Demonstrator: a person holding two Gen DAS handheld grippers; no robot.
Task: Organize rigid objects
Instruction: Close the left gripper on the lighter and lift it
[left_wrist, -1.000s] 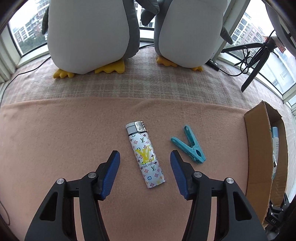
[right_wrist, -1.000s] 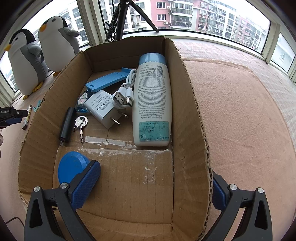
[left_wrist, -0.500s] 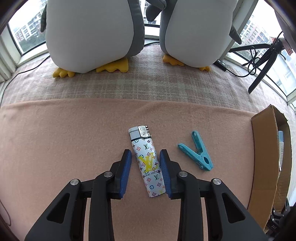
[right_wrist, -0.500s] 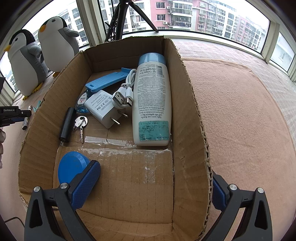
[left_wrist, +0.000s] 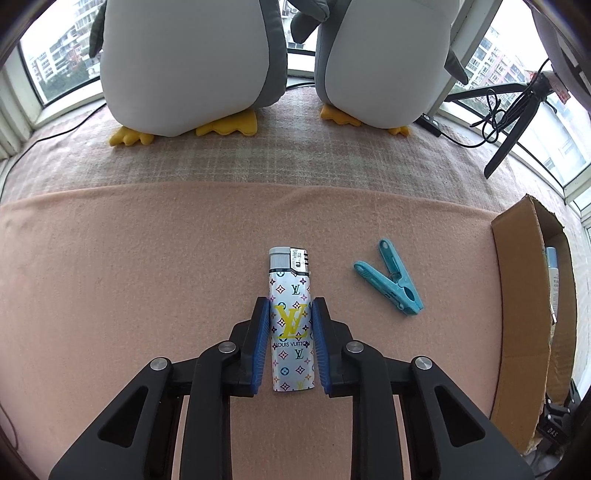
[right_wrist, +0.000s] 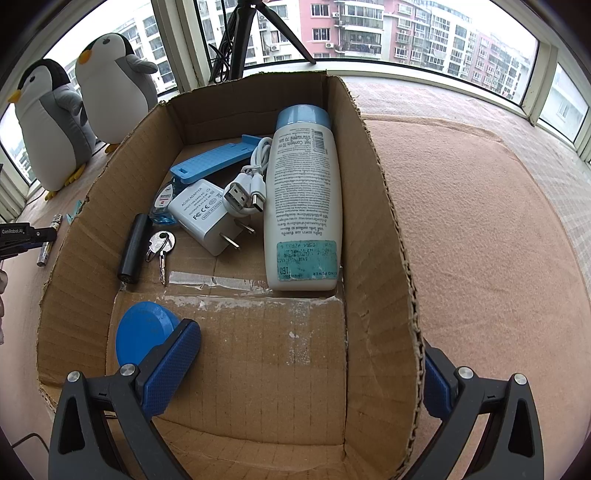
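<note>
Left gripper (left_wrist: 290, 341): jaws have just been closing, now pressed on the lighter (left_wrist: 291, 317).
Right gripper (right_wrist: 308, 373): wide open; box wall (right_wrist: 380, 258) hides one pad.
Peg (left_wrist: 389, 282): clear only in left view.

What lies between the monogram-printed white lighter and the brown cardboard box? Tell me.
Between the monogram-printed white lighter and the brown cardboard box, only a teal plastic clothespin lies on the pink blanket, shown in the left wrist view.

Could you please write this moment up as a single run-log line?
left gripper: closing, fingers against lighter | right gripper: open, astride box wall | clothespin: on blanket
</note>
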